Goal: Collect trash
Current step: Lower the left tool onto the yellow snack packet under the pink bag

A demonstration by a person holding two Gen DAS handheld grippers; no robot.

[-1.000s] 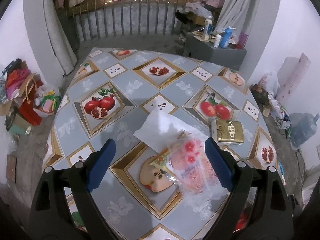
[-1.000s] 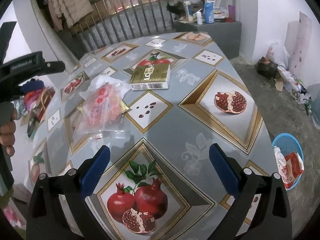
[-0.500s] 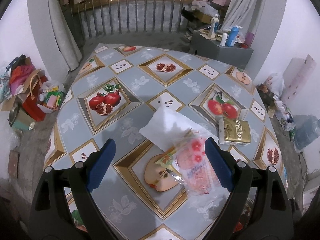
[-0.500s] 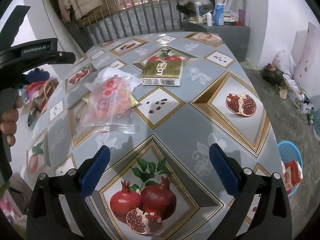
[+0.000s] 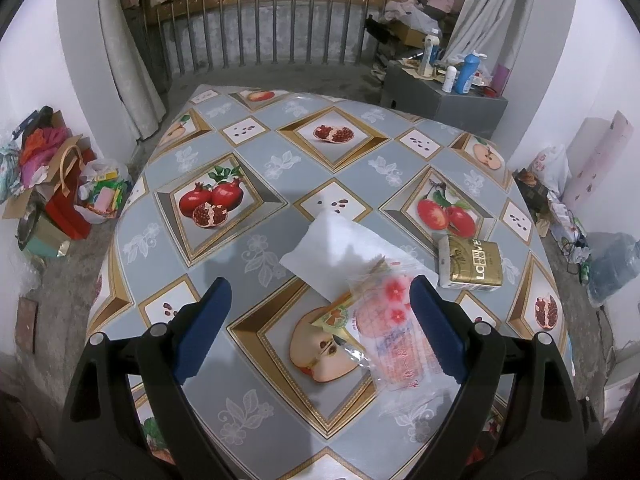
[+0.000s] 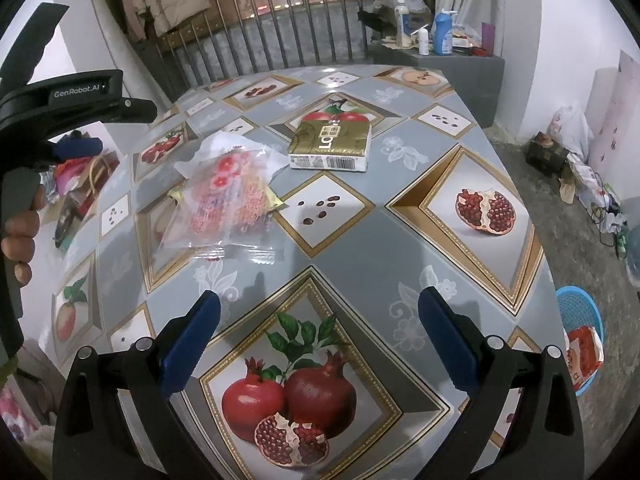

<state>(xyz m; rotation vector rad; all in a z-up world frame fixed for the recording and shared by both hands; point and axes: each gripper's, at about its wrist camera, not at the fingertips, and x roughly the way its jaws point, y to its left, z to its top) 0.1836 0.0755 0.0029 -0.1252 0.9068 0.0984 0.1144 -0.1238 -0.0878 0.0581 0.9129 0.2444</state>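
Two grippers, left point(image 5: 320, 320) and right point(image 6: 320, 330), jaws wide, empty; one wrapper point(image 5: 390, 336), one tissue point(image 5: 340, 248).

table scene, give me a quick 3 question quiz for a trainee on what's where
1. True or false: the left gripper is shut on the clear plastic wrapper.
2. What lies under the wrapper's far end? A) white tissue sheet B) a plate C) a bottle
3. Fill in: the blue basket stands on the ____, beside the table.

Key: 1. False: both grippers are open and hold nothing. 2. A, the white tissue sheet. 3. Floor.
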